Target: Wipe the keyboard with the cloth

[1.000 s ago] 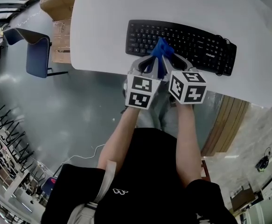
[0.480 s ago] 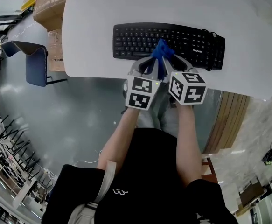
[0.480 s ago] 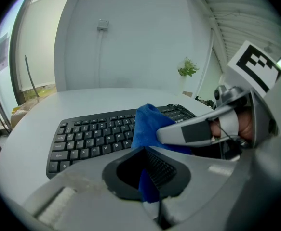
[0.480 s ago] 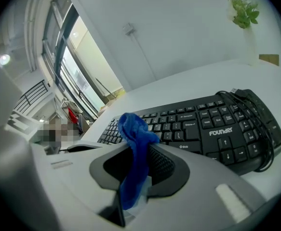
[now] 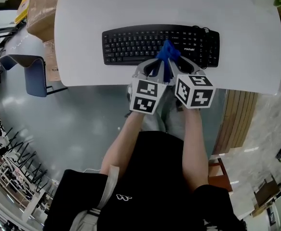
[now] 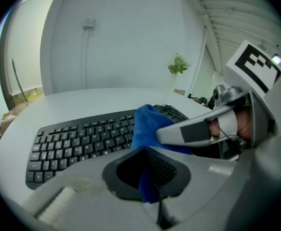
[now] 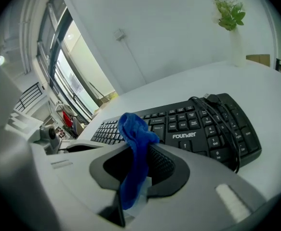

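Floor, far left: one blue chair (image 5: 34, 73), standing off the desk's left end. Beside it, two cardboard boxes (image 5: 40, 6), partly tucked under that corner of the desk.

Desk (image 5: 130, 4): one, white, with rounded corners.

Keyboard (image 5: 130, 42): one, black, lying flat on the desk, parallel to its near edge and set slightly back from it. The print "Founder" is legible above the arrow keys in the right gripper view. One black cable (image 7: 222, 119) lies looped over the right-hand key block.

Left tool (image 5: 158, 61): one, held at the near edge of the keyboard, about the middle of its length. Its own view shows the jaws clenched on a strip of the cloth, which runs down between them.

Cloth (image 5: 167, 52): one, blue, bunched into a peak between the two tool tips and over the keyboard's near rows. Whether the bunch touches the keys cannot be determined.

Right tool (image 5: 175, 60): one, just beside the left tool, tips converging on the same bunch. Its own view shows the jaws clamped on a second hanging strip of the cloth.

Each tool carries one marker cube, and both of the person's forearms are in view below them.

Far right: one green plant (image 7: 229, 11) in a pale vase at the desk's far corner
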Demonstrator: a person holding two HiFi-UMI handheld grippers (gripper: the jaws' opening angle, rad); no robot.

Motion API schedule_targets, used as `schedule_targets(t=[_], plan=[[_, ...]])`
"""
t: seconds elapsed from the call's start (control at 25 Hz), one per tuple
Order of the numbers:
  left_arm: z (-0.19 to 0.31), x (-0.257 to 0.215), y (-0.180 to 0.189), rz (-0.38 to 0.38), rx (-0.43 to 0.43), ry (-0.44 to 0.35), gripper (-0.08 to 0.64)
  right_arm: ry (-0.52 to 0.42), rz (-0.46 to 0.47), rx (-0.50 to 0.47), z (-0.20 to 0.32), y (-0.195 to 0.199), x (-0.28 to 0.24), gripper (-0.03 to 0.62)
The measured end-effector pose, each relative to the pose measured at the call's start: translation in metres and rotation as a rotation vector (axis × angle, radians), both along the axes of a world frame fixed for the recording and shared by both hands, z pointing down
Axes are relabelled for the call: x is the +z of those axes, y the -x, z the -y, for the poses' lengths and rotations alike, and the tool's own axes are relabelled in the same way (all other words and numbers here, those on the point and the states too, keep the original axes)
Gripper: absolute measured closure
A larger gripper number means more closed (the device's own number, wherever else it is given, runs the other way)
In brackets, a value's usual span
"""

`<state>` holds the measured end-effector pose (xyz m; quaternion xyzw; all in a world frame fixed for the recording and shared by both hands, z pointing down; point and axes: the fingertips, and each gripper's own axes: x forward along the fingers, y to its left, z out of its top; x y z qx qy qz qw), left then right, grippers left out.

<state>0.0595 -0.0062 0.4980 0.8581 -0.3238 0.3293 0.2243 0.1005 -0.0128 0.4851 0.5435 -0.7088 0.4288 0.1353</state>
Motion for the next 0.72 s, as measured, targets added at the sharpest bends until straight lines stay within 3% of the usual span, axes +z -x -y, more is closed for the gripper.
schedule_targets(t=[0.72], plan=[[-0.014,-0.004,-0.089,-0.043,0.103,0.018,0.561,0.006,-0.050,0.098,-0.017,-0.087,-0.010,0.508]])
